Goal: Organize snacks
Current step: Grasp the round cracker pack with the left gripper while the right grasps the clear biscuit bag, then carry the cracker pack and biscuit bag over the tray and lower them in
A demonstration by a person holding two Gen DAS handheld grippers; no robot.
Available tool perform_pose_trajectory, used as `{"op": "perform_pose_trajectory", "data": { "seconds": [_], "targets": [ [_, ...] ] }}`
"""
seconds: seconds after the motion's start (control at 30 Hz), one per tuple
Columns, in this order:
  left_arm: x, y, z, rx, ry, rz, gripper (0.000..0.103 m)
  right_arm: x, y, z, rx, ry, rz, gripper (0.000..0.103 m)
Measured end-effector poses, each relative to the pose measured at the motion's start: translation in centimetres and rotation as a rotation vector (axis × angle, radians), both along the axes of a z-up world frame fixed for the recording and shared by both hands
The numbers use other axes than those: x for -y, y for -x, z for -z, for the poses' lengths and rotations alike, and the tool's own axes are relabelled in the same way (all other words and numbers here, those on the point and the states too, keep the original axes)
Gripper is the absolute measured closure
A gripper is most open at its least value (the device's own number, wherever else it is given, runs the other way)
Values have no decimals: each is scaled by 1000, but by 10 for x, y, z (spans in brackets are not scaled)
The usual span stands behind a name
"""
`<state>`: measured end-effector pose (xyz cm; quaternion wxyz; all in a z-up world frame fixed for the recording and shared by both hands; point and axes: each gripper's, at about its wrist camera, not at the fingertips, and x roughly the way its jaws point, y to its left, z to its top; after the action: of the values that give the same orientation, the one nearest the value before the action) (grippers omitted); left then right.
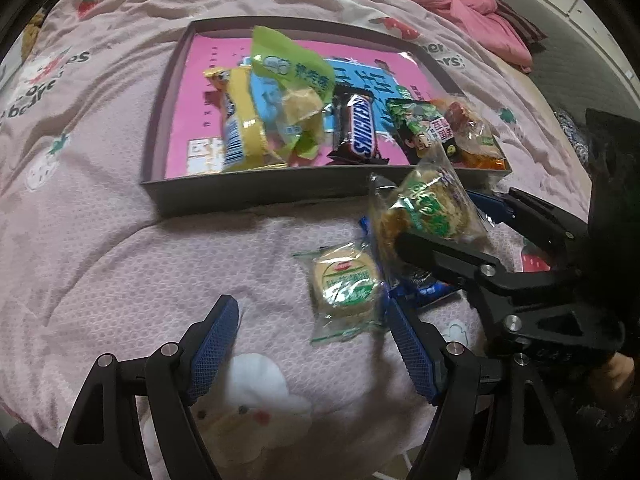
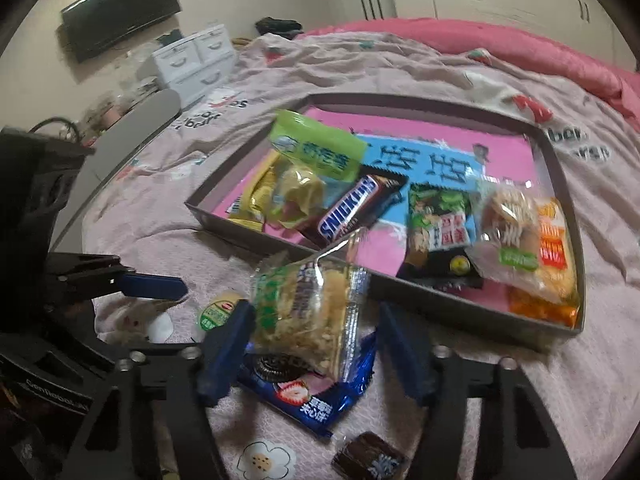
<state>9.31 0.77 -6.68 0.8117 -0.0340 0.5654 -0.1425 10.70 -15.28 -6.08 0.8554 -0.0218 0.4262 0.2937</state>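
A shallow grey tray (image 1: 256, 194) (image 2: 440, 300) lies on the bed and holds a Snickers bar (image 1: 358, 128) (image 2: 352, 208), a green packet (image 1: 288, 68), a yellow packet (image 1: 240, 128) and other snacks. Just in front of it, my right gripper (image 2: 316, 312) (image 1: 436, 220) is shut on a clear cracker packet with green print (image 2: 308, 308) (image 1: 428, 208), held upright above a blue cookie packet (image 2: 316, 392). My left gripper (image 1: 311, 306) hangs open over the sheet, with a round green-labelled pastry (image 1: 346, 284) (image 2: 218, 312) lying just ahead between its fingers.
A small brown wrapped square (image 2: 370, 456) lies on the sheet near my right gripper. A pink quilt (image 2: 500, 40) is bunched behind the tray. Beyond the bed's left edge stand a grey chair back (image 2: 132, 128), white drawers (image 2: 192, 60) and a wall screen (image 2: 120, 12).
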Motion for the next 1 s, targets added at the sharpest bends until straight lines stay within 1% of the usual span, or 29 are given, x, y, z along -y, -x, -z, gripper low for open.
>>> {"op": "perform_pose_trajectory", "data": {
  "seconds": [0.03, 0.07, 0.2, 0.3, 0.37, 0.6, 0.63, 0.67, 0.7, 0.73, 0.8, 0.87, 0.93, 1.0],
  "targets": [
    [1, -1, 1, -1, 2, 1, 25, -1, 1, 0, -1, -8, -19, 59],
    [2, -2, 1, -1, 6, 0, 25, -2, 2, -1, -2, -20, -33, 65],
    [-1, -8, 4, -16, 34, -25, 24, -2, 2, -2, 7, -20, -37, 66],
    [1, -9, 4, -9, 41, -21, 24, 0, 0, -2, 2, -31, -38, 67],
    [2, -10, 5, -14, 64, -23, 24, 2, -1, -2, -8, -44, -35, 68],
    [12, -14, 5, -20, 97, 11, 25, 10, 2, -8, 10, -27, -24, 69],
    [14, -15, 5, -22, 106, 16, 26, 13, 2, -9, 6, -31, -17, 69],
    [14, -16, 5, -22, 109, 17, 30, 16, 3, -10, 6, -34, -11, 69],
    [15, -17, 7, -24, 99, 13, 42, 21, 5, -14, 21, -47, 1, 69],
    [15, -18, 8, -29, 97, 14, 43, 25, 5, -18, 30, -57, 11, 69],
    [12, -20, 10, -33, 115, 4, 45, 35, 6, -26, 55, -79, 33, 69],
    [12, -21, 10, -27, 119, 1, 51, 41, 4, -30, 69, -91, 59, 69],
    [13, -23, 10, -21, 109, 2, 63, 48, 3, -35, 80, -123, 82, 69],
    [12, -26, 11, -27, 107, -4, 67, 52, 3, -40, 101, -147, 94, 69]
  ]
}}
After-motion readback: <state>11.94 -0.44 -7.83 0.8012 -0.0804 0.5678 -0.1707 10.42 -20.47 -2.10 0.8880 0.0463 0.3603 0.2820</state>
